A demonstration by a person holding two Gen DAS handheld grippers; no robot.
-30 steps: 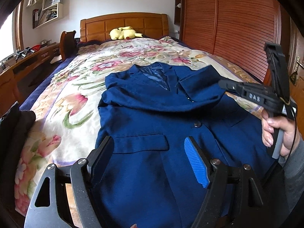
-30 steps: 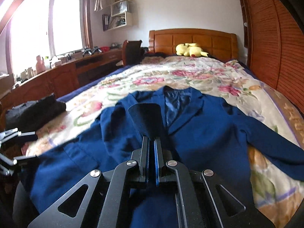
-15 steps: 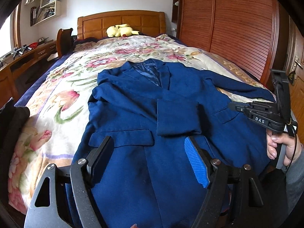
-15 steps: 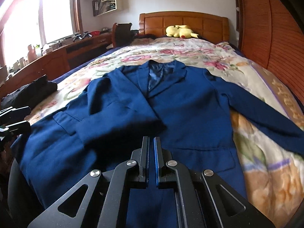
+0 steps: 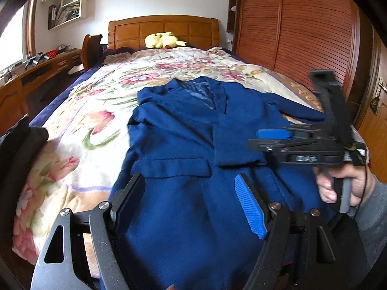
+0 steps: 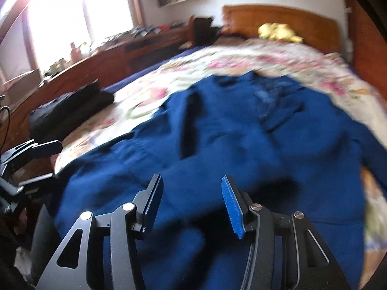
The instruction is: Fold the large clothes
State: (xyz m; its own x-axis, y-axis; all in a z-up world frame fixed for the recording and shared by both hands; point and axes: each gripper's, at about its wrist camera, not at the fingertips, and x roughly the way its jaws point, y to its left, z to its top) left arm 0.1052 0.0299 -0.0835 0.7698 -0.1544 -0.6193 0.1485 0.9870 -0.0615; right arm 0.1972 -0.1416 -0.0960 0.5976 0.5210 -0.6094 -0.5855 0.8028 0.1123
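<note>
A navy blue suit jacket (image 5: 183,145) lies face up on the flowered bedspread (image 5: 96,111), collar toward the headboard. Its left sleeve is folded across the chest, cuff near the middle (image 5: 237,145); the other sleeve stretches out to the right. My left gripper (image 5: 191,200) is open and empty over the jacket's lower hem. My right gripper (image 6: 191,198) is open and empty above the jacket (image 6: 241,145); it also shows in the left wrist view (image 5: 273,137), held by a hand at the right, over the folded cuff.
A yellow plush toy (image 5: 164,41) lies by the wooden headboard (image 5: 164,29). Folded dark clothes (image 6: 70,111) sit at the bed's left edge. A wooden desk (image 6: 108,60) runs along the left wall; wooden wardrobe doors (image 5: 302,29) stand at the right.
My right gripper has opened and let go of the left sleeve, which now lies folded across the jacket's chest. The right gripper has swung left, blurring its view.
</note>
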